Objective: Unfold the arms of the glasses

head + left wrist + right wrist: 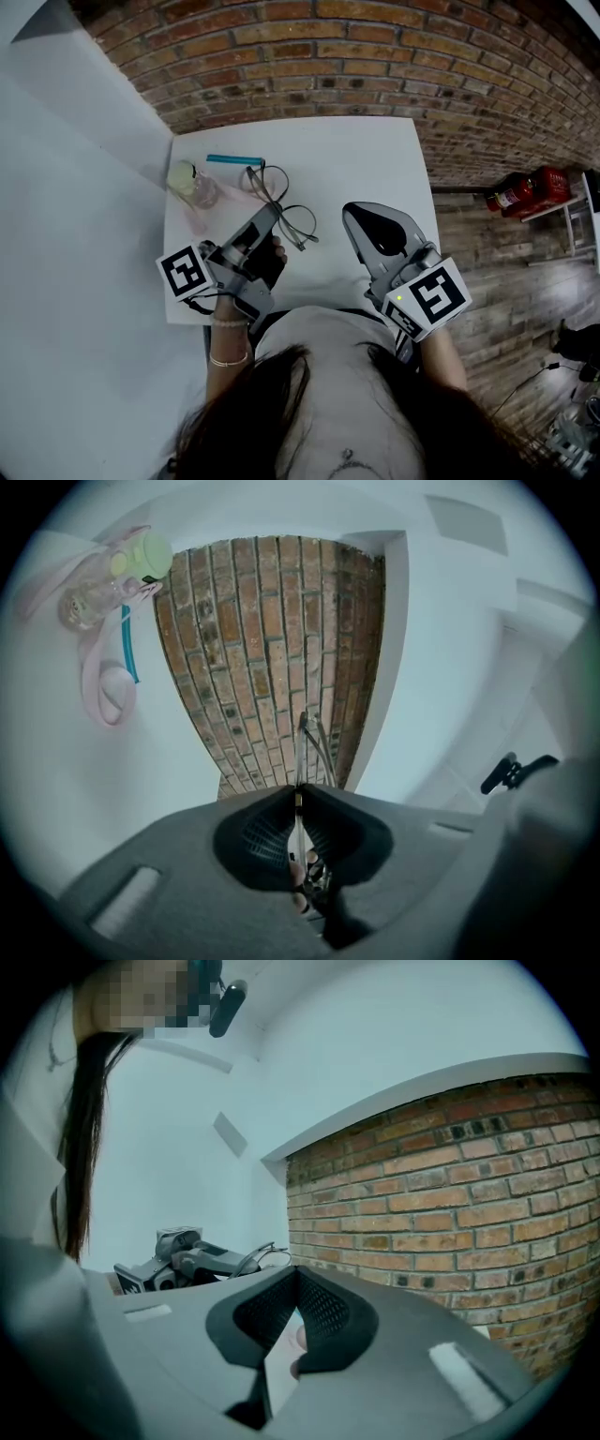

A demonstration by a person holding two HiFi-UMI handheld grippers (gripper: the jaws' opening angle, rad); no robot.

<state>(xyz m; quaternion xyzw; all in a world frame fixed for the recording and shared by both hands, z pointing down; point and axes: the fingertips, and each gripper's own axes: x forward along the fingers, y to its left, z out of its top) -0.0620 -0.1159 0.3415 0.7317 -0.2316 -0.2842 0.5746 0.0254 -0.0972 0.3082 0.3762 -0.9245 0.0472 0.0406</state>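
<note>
The left tool [271, 214] is closed on the thin frame of the glasses [292, 221], over the white bench [375, 159]. The right tool [350, 215] is shut and empty, near them. If it pulls too hard, I think the frame may bend or slip out.

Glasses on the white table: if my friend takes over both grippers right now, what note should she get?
Left gripper: shut on the thin wire-framed glasses, over the square white table.
Right gripper: shut and empty, beside the glasses and not touching them.
Done: the glasses are gripped.
Unclear: how far their arms are open.
Left: probably use the right gripper to take an arm and swing it out, then the other.
</note>
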